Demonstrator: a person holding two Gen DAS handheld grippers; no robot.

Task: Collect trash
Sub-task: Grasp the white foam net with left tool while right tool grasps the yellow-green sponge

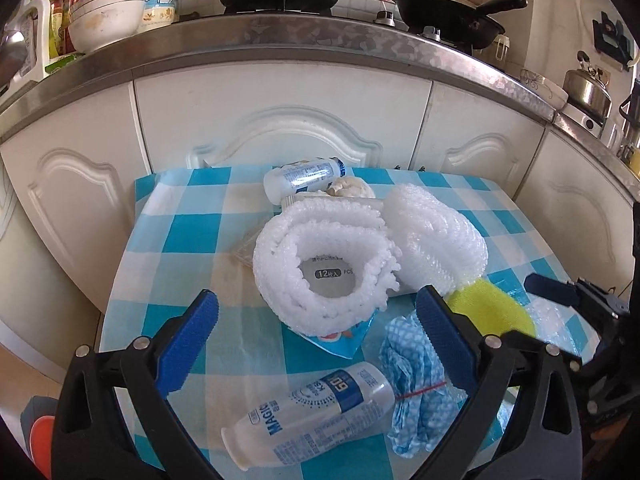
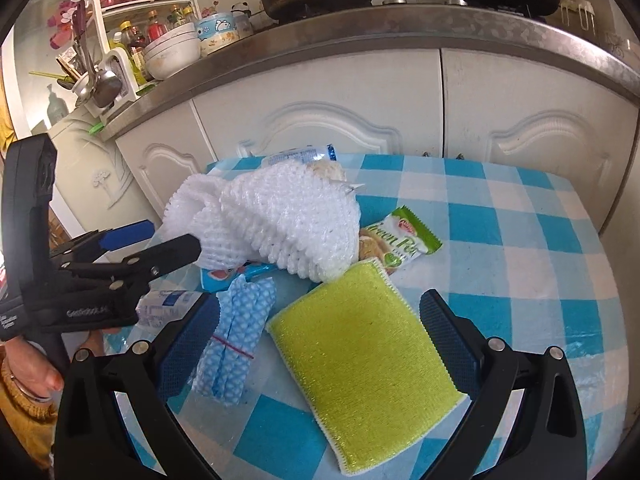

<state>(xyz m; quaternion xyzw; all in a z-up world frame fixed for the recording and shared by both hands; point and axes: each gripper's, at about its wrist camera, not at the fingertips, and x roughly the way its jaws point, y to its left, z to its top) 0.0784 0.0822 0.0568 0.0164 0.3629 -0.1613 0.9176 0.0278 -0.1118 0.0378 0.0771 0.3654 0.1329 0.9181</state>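
Observation:
Trash lies on a blue-checked table [image 1: 188, 232]. My left gripper [image 1: 318, 344] is open just above it, and inside its span are a white foam net ring [image 1: 324, 264], a torn blue wrapper [image 1: 340, 340] and a lying plastic bottle [image 1: 312, 416]. A second foam net [image 1: 436, 240] and another bottle [image 1: 304, 178] lie farther back. My right gripper [image 2: 320, 344] is open and low over a yellow sponge [image 2: 360, 352], touching nothing. A folded blue cloth [image 2: 236, 344] lies by its left finger. A green snack wrapper [image 2: 400, 240] sticks out from under the foam nets [image 2: 280, 216].
White cabinet doors [image 1: 288, 128] stand right behind the table, under a steel counter edge [image 1: 280, 36] that carries pots and bowls. The left gripper [image 2: 160, 242] crosses the right wrist view on the left, with a person's hand [image 2: 36, 376] below it. The table's right half [image 2: 520, 240] is bare cloth.

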